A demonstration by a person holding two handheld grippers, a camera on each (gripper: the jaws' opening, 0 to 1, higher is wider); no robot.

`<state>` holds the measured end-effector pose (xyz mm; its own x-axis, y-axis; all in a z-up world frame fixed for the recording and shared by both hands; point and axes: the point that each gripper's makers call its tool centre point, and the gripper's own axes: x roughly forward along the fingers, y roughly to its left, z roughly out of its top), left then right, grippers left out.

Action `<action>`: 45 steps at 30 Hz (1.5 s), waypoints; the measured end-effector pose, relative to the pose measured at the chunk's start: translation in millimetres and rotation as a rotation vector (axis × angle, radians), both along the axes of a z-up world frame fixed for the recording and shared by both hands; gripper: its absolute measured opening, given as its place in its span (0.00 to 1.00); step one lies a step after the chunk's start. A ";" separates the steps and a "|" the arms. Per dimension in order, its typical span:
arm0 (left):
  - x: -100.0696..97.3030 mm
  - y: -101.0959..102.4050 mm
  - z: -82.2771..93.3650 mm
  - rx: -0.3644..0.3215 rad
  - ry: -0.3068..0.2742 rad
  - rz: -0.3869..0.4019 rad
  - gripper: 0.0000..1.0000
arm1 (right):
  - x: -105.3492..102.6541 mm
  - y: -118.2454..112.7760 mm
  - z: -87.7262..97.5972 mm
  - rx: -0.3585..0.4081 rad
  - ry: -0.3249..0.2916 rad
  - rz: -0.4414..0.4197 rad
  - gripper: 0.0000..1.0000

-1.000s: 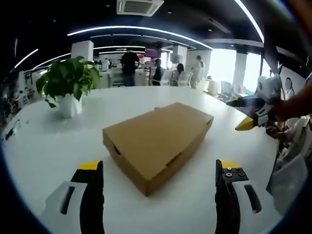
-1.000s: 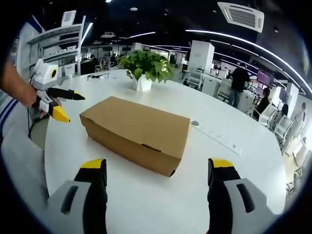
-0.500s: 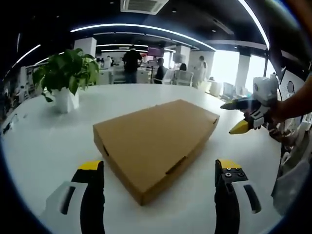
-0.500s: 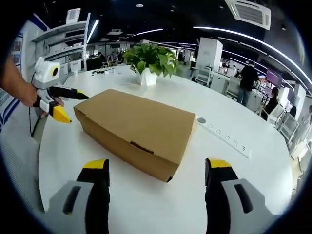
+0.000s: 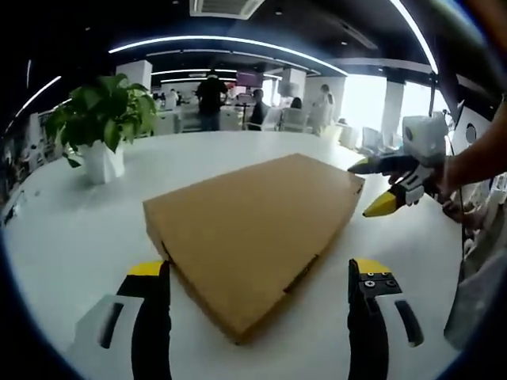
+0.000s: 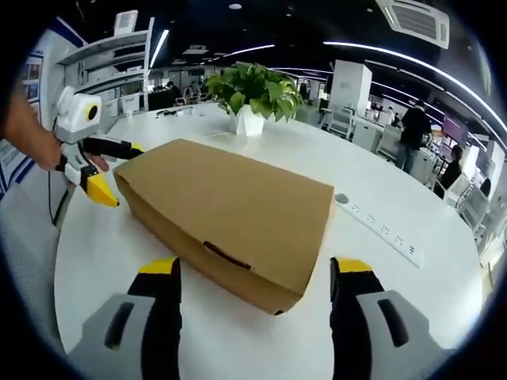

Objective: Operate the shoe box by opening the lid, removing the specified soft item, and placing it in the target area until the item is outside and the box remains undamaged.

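- Shoe box, brown cardboard, lid shut, lying flat on white table; sitting centre in left gripper view, near corner pointing toward 6 o'clock betw. own jaws.
- Showing in right gripper view too, long side w/ slot tab facing camera, near corner at approx. 6 o'clock.
- Left gripper: jaws spread wide, yellow tips flanking box corner, holding nothing, not touching box.
- Right gripper: jaws likewise wide apart, gripping nothing, tips either side of box's near edge.
- Right gripper also entering left gripper view at 3 o'clock, held by a hand, hovering just beside box's far right corner; jaws parted there, upper dark, lower yellow.
- Left gripper appearing in right gripper view at 9 o'clock, hand behind it, tips close by box's left end; touching or not — can't tell.
- Potted plant, white pot, standing at 10 o'clock in left gripper view, well apart from box; at 12 o'clock in right gripper view.
- Power strip lying on table at 3 o'clock in right gripper view, beyond box.
- People standing far off in office bkgd.
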<state>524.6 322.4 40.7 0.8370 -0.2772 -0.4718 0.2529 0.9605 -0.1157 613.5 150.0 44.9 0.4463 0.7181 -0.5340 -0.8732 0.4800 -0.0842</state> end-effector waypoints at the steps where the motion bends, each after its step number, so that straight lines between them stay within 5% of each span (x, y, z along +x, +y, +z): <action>1: 1.0 0.3 -1.1 0.001 0.001 0.001 0.96 | 0.5 0.4 -0.4 0.000 0.001 0.001 0.72; 12: 9.1 6.9 -14.1 0.035 0.025 0.025 0.94 | 5.5 8.3 -13.0 -0.006 0.034 0.066 0.65; 31: 13.6 10.4 -14.7 0.052 0.015 0.018 0.89 | 2.6 6.9 -12.5 -0.013 0.042 0.048 0.63; 45: 5.4 -3.8 -15.4 0.071 0.026 -0.084 0.92 | -36.4 -16.9 -10.4 -0.009 0.057 -0.027 0.62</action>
